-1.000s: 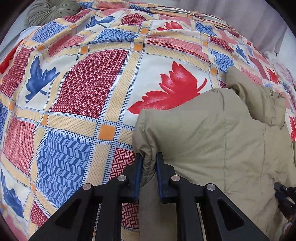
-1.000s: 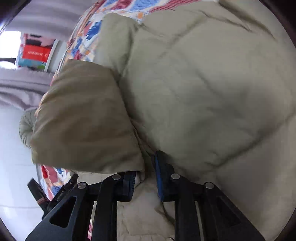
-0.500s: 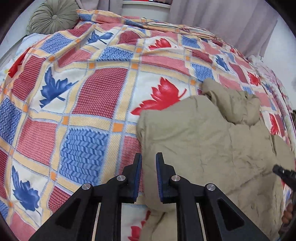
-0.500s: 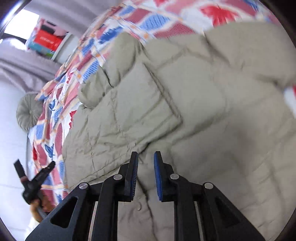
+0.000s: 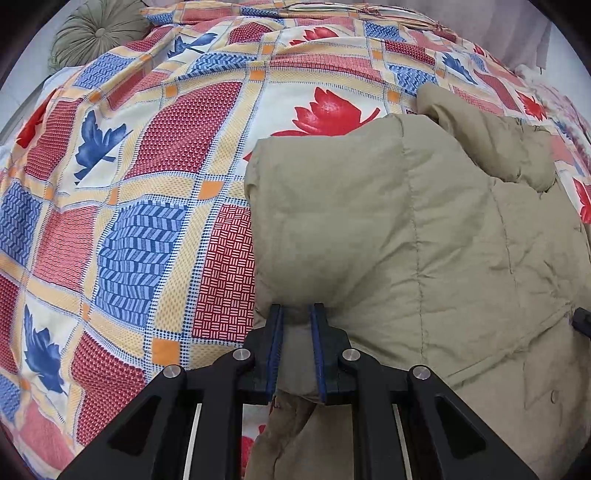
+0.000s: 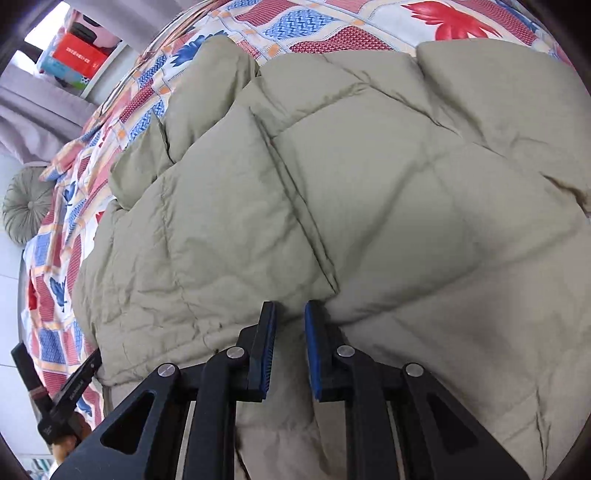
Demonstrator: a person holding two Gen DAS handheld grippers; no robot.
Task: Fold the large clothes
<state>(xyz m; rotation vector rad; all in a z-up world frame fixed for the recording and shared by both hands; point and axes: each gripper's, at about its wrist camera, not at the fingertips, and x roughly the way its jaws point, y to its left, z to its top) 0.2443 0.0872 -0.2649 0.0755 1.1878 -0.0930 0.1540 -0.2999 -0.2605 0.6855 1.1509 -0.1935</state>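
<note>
**Q:** Where is this, and what is on the bed?

**A:** Patchwork bedspread (image 5: 155, 206) in red, blue and cream squares with leaf prints covers a bed. A round green cushion (image 5: 96, 35) sits at the far corner. A puffy khaki quilted jacket (image 5: 424, 236) lies on the near right part of the bedspread, filling most of the right wrist view.

**Q:** What are the two tools doing?

**A:** The left gripper (image 5: 296, 314) is pressed nearly together, with a fold of the jacket's left edge bunched between its blue pads, so it looks to be pinching the cloth. The right gripper (image 6: 289, 310) is also narrow, and its tips sit against the jacket's surface beside a stitched seam. I cannot tell whether it pinches any fabric.

**Q:** What could go wrong from here?

**A:** My judgement: the padding is thick and slippery, so the small bunch in the left tool could slide out if it is pulled sideways fast. If the right tool has no real hold, only one side would lift and the fold would come out crooked. The springy filling may also push a finished fold open again.
</note>
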